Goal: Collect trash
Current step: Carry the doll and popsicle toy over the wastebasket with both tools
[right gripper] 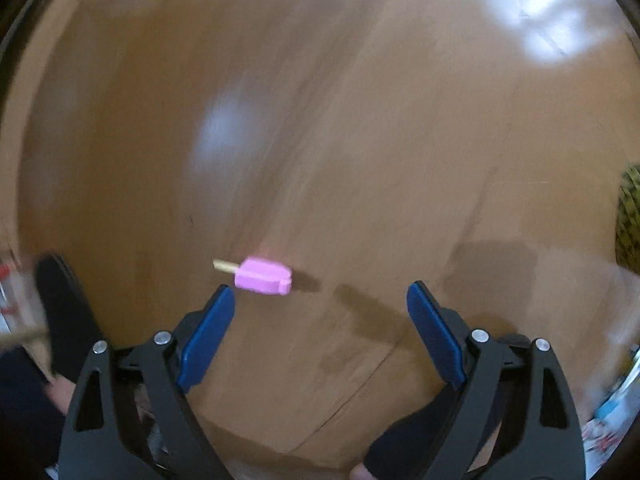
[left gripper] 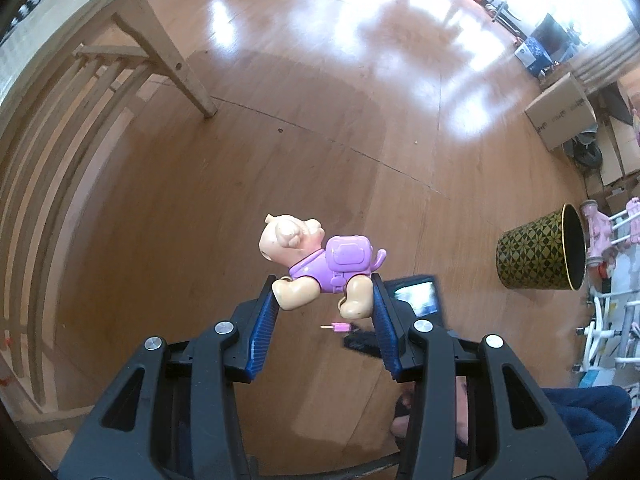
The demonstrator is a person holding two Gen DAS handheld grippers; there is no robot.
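My left gripper (left gripper: 324, 292) is shut on a toy dog (left gripper: 316, 260), beige with a purple vest and backpack, held above the wooden floor by its legs. A small pink toy popsicle (left gripper: 340, 327) lies on the floor below it. In the right wrist view the pink popsicle (right gripper: 262, 276) lies on the floor just ahead of the left finger. My right gripper (right gripper: 320, 296) is open and empty, a little above and behind it. A black-and-gold patterned bin (left gripper: 544, 254) lies on its side at the right; its edge shows in the right wrist view (right gripper: 630, 216).
A wooden slatted bed frame and its leg (left gripper: 176, 64) stand at the left. Cardboard boxes (left gripper: 560, 112) and pink and white toys (left gripper: 608, 280) crowd the right wall. The other gripper's body (left gripper: 416, 296) shows behind the toy dog. The person's legs are at the bottom.
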